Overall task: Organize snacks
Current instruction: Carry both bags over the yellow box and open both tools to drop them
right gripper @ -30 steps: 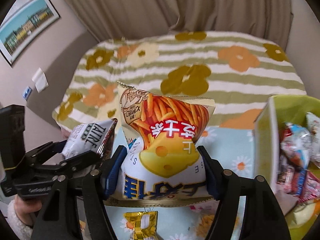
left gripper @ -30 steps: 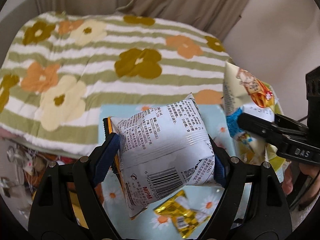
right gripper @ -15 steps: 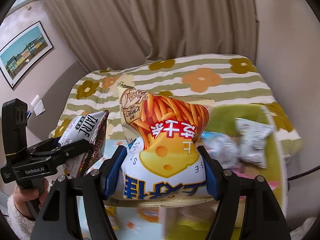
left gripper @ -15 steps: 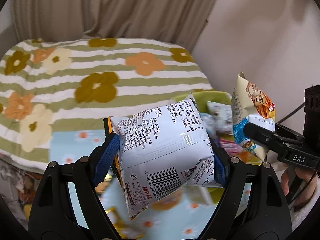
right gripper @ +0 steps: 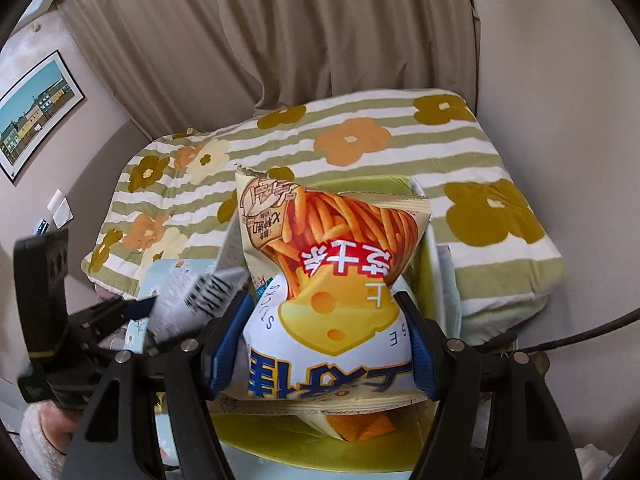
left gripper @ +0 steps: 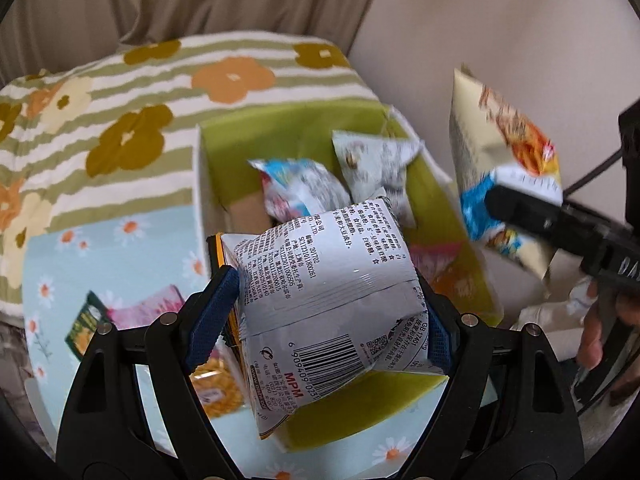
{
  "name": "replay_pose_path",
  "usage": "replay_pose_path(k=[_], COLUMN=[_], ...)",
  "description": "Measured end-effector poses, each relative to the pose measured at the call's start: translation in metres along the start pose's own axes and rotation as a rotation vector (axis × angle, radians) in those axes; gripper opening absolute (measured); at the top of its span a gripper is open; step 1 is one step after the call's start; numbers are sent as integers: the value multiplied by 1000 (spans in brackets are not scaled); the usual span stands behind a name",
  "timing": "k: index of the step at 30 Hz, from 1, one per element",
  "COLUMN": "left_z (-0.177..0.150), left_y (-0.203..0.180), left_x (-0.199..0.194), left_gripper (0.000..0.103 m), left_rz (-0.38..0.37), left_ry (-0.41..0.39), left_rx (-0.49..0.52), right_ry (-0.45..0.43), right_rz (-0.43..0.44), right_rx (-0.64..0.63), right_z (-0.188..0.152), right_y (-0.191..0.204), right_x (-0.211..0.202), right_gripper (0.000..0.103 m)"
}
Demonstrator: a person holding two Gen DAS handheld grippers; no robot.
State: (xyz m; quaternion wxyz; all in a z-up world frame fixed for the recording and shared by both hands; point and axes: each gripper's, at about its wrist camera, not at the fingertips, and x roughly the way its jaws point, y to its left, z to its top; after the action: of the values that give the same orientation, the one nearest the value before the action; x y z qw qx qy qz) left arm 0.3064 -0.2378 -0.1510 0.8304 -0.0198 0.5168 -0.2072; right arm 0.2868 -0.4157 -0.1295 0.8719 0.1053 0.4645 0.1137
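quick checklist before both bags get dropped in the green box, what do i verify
1. Left claw clamped on the silver bag: ok.
2. Right claw clamped on the cheese stick bag: ok.
3. Silver bag over the green box: ok, box opening lies behind and below it.
4. Cheese stick bag over the box: cannot tell, bag hides most of it.
5. Room in box: ok, bare floor left of the packets.
6. Claws apart from each other: ok.

Two close wrist views, down onto one green box (left gripper: 224, 136).
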Motion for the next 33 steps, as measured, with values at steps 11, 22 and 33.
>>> replay_pose_path(k=[11,22,33], left_z=[-15,-29,-43], left_y=[0,15,30], left_x=[9,-12,-41], left_gripper=[100,100,100], left_rz=[-16,6,61], left_ry=[31,5,-56], left_rx=[-9,-20,-54], right_ry=[21,53,16], right_rz=[23,-15,-108], right_rx=[40,-1,-132], right_z=[-10,-11,-19], right_y=[-21,-13,6], right_x=[14,34,43], right_gripper=[66,66,101])
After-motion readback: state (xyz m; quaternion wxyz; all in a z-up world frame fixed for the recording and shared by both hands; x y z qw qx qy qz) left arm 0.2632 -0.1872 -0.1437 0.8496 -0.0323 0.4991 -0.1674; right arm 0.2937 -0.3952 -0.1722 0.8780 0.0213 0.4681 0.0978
